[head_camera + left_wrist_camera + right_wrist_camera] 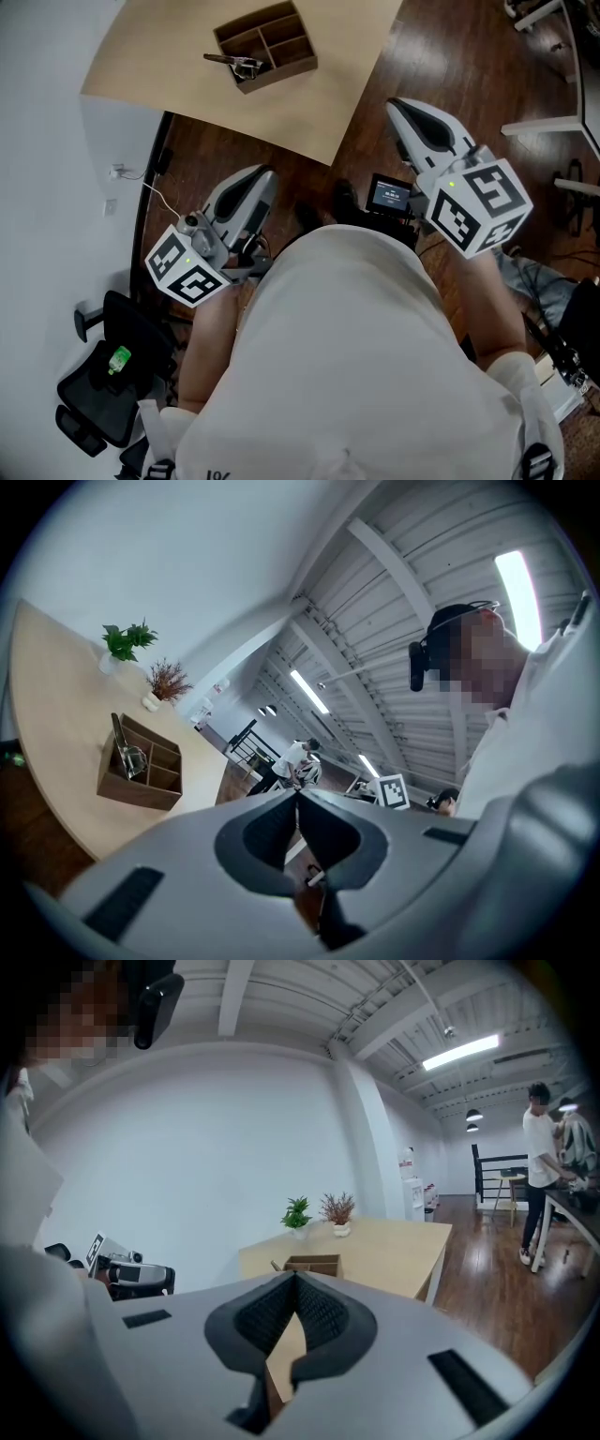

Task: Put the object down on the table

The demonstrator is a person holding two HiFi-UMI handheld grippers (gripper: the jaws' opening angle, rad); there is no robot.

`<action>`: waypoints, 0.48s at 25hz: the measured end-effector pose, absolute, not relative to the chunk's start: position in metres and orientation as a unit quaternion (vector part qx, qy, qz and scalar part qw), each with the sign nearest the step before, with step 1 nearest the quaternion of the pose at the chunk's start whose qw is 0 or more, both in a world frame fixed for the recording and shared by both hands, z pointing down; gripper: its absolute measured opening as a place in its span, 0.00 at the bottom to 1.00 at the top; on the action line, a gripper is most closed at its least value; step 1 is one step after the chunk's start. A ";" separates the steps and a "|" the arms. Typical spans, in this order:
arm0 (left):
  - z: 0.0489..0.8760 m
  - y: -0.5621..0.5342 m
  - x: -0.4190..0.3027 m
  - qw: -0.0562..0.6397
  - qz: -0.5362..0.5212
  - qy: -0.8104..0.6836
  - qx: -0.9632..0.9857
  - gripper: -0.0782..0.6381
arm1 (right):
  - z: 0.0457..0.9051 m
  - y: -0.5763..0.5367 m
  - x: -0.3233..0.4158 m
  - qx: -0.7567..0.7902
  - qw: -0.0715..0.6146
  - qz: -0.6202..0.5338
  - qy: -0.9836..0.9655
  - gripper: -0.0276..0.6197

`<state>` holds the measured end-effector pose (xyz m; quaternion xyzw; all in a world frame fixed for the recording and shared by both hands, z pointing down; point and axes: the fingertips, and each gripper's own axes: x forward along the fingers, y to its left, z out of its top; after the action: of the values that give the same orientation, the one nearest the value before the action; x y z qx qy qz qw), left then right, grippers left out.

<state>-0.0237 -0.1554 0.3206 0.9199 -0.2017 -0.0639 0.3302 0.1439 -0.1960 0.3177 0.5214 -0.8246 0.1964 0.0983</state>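
A brown wooden compartment box point(265, 45) stands on the light wooden table point(169, 56), and a metal utensil point(234, 63) lies in its left compartment. Both grippers hang over the dark floor, short of the table's near edge. My left gripper point(267, 174) is shut with nothing between its jaws. In its own view the closed tips point(297, 792) point past the box point(141, 766) and the utensil point(127, 752). My right gripper point(398, 105) is also shut and empty. Its closed tips point(295, 1277) aim toward the box point(314, 1265) on the table point(394, 1251).
Two small potted plants point(297, 1213) point(337, 1209) stand at the table's far end. A black office chair point(103, 375) sits at the lower left by the wall. A small screen point(387, 195) lies on the floor. A person point(542, 1171) stands at another desk to the right.
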 end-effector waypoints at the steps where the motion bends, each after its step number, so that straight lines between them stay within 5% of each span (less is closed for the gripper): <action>1: 0.320 -0.155 -0.024 0.331 -0.064 -0.202 0.920 0.11 | 0.316 -0.196 0.145 0.523 0.096 0.195 -0.824 0.05; 12: 0.323 -0.152 -0.024 0.333 -0.064 -0.206 0.918 0.11 | 0.310 -0.201 0.144 0.506 0.081 0.210 -0.833 0.05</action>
<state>-0.0236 -0.1524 0.3229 0.9180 -0.2055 -0.0639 0.3331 0.1437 -0.2005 0.3102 0.5058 -0.8329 0.2096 0.0808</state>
